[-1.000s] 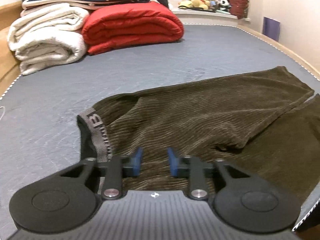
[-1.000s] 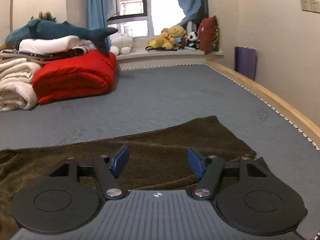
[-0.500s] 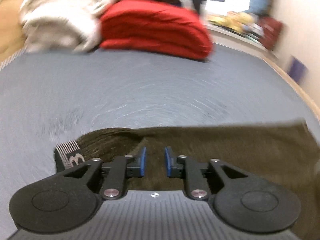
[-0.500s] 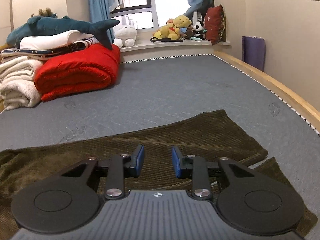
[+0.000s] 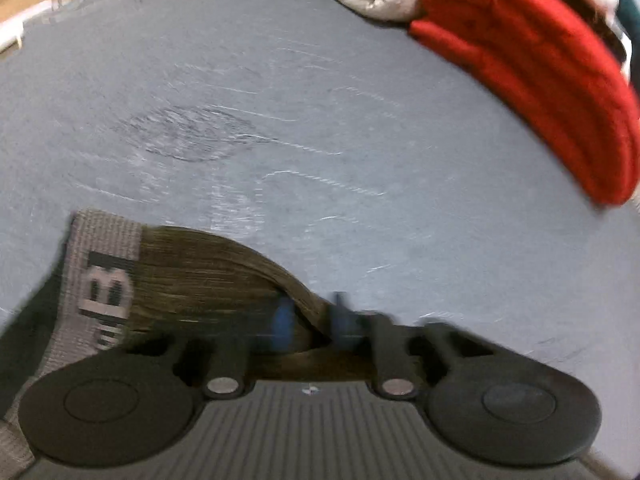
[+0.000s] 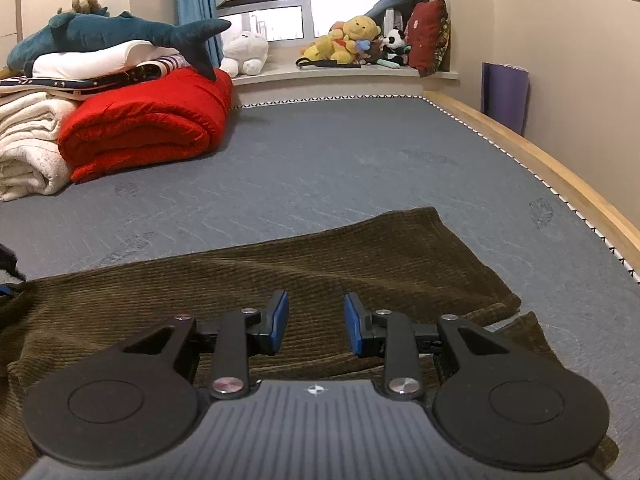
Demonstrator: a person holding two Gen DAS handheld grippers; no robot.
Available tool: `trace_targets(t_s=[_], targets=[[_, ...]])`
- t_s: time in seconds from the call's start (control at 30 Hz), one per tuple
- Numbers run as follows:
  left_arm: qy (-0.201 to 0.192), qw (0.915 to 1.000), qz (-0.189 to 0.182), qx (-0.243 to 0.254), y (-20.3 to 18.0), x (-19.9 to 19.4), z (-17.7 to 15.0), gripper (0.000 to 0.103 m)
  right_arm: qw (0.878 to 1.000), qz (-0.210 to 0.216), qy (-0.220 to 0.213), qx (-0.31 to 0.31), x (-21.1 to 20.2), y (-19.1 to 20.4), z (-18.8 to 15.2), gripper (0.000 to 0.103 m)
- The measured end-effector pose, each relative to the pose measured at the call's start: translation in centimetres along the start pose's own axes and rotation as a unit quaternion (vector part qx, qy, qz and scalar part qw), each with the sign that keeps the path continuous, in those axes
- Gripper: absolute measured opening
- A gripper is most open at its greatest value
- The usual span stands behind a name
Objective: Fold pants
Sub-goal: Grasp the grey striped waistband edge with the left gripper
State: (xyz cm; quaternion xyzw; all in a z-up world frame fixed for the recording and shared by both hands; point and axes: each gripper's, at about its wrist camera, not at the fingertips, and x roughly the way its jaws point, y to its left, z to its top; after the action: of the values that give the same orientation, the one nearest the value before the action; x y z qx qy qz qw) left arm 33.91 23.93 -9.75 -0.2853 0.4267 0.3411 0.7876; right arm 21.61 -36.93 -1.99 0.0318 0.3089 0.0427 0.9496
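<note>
We've got the pants (image 6: 280, 280) spread flat on the grey mattress (image 6: 340, 168). Left gripper (image 5: 310, 320) is closing on fabric near the waistband (image 5: 104, 276) – blurry though. Right gripper (image 6: 316, 322) hovers half-open, holding nothing. A thin pinch could slip when lifting.

Both wrist views sit low over the mattress (image 6: 320, 152), sharing the red blanket (image 5: 540, 80)
</note>
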Motion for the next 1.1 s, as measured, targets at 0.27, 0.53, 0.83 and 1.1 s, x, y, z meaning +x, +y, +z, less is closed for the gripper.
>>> trace_targets(t_s=[0.27, 0.53, 0.83, 1.1], targets=[[-0.066, 0.9844, -0.107, 0.123, 4.2, -9.4, -3.7, 0.003, 0.999, -0.009, 0.014, 0.031, 0.7, -0.5, 0.1, 0.033], [-0.054, 0.9385, -0.209, 0.269, 14.0, -20.3, -13.0, 0.003, 0.998, -0.008, 0.012, 0.056, -0.4, -1.7, -0.9, 0.014], [0.028, 0.9566, -0.165, 0.238, 16.9, -17.0, -16.1, 0.047, 0.995, -0.002, 0.037, 0.093, -1.1, -1.4, -2.3, 0.017], [0.039, 0.9694, -0.132, 0.203, 16.0, -15.2, -14.1, 0.051, 0.992, -0.007, 0.038, 0.117, 0.5, -1.5, -1.5, 0.02]])
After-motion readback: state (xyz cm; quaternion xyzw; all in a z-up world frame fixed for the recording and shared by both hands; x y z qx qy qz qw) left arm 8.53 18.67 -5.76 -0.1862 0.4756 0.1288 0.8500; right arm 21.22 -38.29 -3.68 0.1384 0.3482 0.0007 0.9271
